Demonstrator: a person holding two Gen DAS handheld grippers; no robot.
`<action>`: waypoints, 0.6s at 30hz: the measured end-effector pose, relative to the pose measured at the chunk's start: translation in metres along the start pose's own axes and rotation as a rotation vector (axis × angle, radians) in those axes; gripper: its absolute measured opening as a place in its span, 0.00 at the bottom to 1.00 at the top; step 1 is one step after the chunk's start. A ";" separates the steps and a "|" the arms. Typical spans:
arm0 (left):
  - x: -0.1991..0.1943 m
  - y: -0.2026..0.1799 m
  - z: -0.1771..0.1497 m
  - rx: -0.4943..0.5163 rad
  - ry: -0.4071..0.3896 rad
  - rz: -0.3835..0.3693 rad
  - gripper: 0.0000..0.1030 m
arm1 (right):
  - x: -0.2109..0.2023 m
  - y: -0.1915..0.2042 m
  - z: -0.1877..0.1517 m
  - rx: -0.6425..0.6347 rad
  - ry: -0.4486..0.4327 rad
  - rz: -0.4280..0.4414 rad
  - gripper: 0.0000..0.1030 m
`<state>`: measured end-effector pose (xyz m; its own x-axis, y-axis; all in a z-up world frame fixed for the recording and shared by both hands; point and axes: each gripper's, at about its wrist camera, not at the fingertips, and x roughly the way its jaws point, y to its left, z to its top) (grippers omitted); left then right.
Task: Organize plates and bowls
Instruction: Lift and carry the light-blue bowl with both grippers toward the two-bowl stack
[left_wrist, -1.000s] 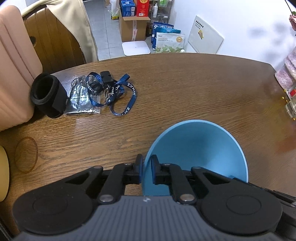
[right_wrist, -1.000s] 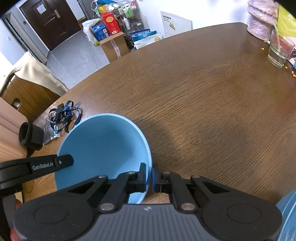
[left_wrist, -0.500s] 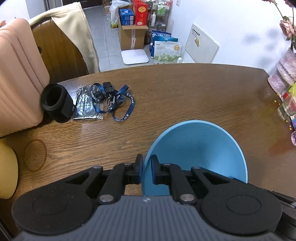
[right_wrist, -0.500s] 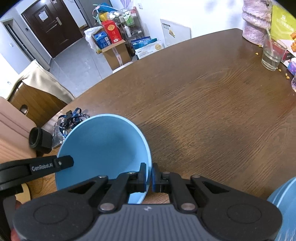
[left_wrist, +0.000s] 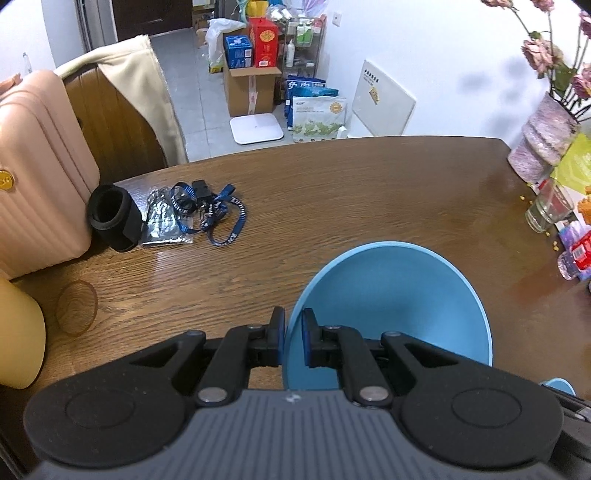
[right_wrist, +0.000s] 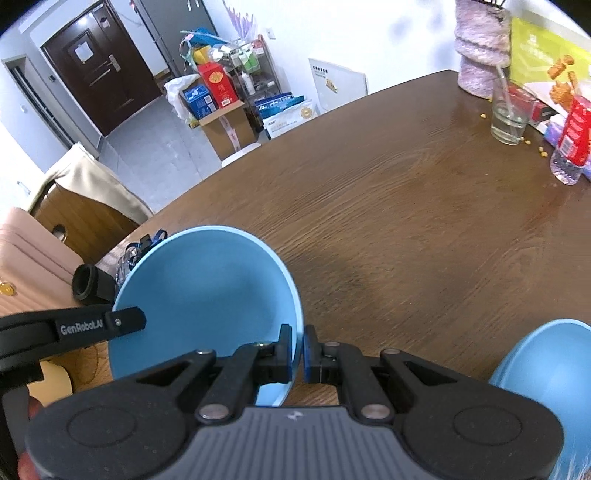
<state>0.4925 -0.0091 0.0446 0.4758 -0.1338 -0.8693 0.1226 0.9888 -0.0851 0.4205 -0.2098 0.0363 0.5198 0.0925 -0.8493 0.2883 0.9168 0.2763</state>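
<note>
blue bowl (left_wrist: 391, 306), seen from the left wrist, hangs tilted above the wooden table (left_wrist: 351, 199), its plain, empty inside facing the camera. the left gripper (left_wrist: 293, 341) has its jaws pinched tight on the bowl's near left rim, one pad inside and one outside. a sliver of another blue dish (left_wrist: 559, 386) peeks out at the lower right. on the table's left side lie a black cuff (left_wrist: 114, 218), a clear plastic bag (left_wrist: 162, 221) and a blue lanyard (left_wrist: 218, 214). a pink suitcase (left_wrist: 37, 162) stands at the left edge, and a yellow container (left_wrist: 18, 339) sits below it; its contents cannot be seen. at the right edge stand a drinking glass (left_wrist: 548, 210) and a pink vase (left_wrist: 541, 144) with flowers.

from the right wrist, the same blue bowl (right_wrist: 203, 306) is matte, smooth and empty, held clear of the table (right_wrist: 406, 206). the right gripper (right_wrist: 298, 350) is clamped closed on the bowl's right rim. a finger of the left gripper (right_wrist: 99, 325) crosses the bowl's left side. a second blue bowl (right_wrist: 546, 369) sits at the lower right. farther off, the glass (right_wrist: 509, 118) holds a straw, and a plastic bottle (right_wrist: 570, 144) with a red label stands near it.
</note>
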 end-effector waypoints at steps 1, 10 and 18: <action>-0.003 -0.003 -0.001 0.004 -0.003 -0.001 0.10 | -0.004 -0.002 -0.001 0.003 -0.006 -0.001 0.05; -0.026 -0.026 -0.011 0.034 -0.025 -0.018 0.10 | -0.033 -0.021 -0.008 0.029 -0.040 -0.010 0.05; -0.046 -0.047 -0.020 0.049 -0.042 -0.034 0.10 | -0.059 -0.039 -0.015 0.047 -0.065 -0.018 0.05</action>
<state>0.4479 -0.0485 0.0790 0.5064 -0.1711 -0.8452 0.1816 0.9793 -0.0895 0.3670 -0.2457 0.0686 0.5648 0.0490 -0.8237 0.3350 0.8987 0.2831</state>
